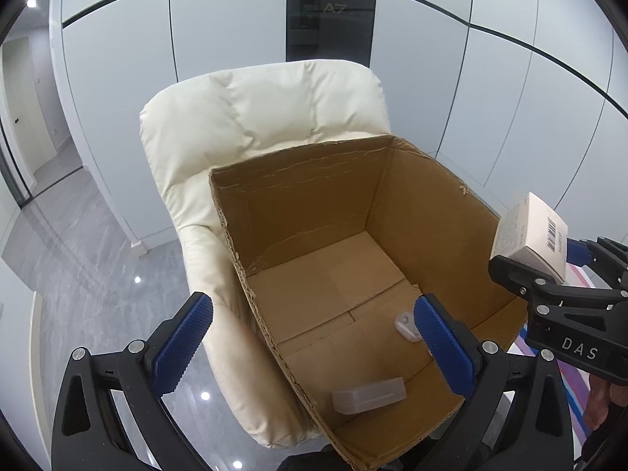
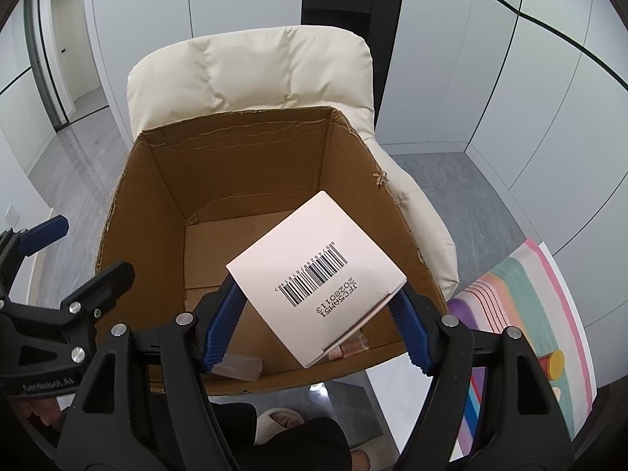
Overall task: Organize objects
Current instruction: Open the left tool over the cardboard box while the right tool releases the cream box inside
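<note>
A: What does the right gripper hold?

B: Its jaws are closed on a pale carton with a barcode. The carton is tilted over the open cardboard box, I think because it goes inside next.

A: And the left gripper?

B: Its jaws stand wide open with nothing between them. They hang above the near left wall of the box. Below and between them a clear plastic case lies on the box floor, and a small clear piece lies just beside the right jaw.

A: Why is the box on the cream chair?

B: Probably to keep it within easy reach.
</note>
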### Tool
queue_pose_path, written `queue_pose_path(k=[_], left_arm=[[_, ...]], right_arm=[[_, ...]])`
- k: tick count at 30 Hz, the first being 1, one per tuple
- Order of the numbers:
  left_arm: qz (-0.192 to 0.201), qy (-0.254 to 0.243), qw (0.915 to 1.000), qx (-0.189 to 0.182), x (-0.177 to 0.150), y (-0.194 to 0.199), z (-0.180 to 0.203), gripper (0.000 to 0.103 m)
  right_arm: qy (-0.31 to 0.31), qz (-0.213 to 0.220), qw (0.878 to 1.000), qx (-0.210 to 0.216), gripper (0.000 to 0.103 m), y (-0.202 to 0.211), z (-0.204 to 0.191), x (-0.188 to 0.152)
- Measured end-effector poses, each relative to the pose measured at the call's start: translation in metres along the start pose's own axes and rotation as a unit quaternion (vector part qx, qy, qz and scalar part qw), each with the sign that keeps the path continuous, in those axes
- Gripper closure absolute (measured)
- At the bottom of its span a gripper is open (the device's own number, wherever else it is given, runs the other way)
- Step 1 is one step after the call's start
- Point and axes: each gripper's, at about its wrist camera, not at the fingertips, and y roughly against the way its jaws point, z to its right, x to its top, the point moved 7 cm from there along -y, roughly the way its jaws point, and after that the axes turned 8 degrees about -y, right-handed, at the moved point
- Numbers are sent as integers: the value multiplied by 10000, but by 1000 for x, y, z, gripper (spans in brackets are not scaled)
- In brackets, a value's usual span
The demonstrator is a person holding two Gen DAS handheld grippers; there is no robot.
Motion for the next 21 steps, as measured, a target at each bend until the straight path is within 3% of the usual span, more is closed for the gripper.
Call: queue_pose_path(k=[2, 5, 12, 14, 21], left_arm=[[1, -11, 10000, 4, 0, 0, 1, 0], [-9, -50, 10000, 2, 1, -2, 5, 0], [-24, -148, 9999, -26, 3, -6, 21, 0], [-21, -172, 9998, -25, 4, -6, 26, 0], [23, -234, 9997, -109, 8, -9, 47, 0]], right_arm=[[-34, -27, 10000, -31, 27, -1, 3, 0], [-154, 23, 9999, -19, 15, 3, 10, 0], [-198, 108, 9997, -127, 7, 12, 28, -4], [-253, 149, 9994, -190, 0, 16, 36, -5], [-446, 236, 9981, -356, 0, 27, 67, -10]])
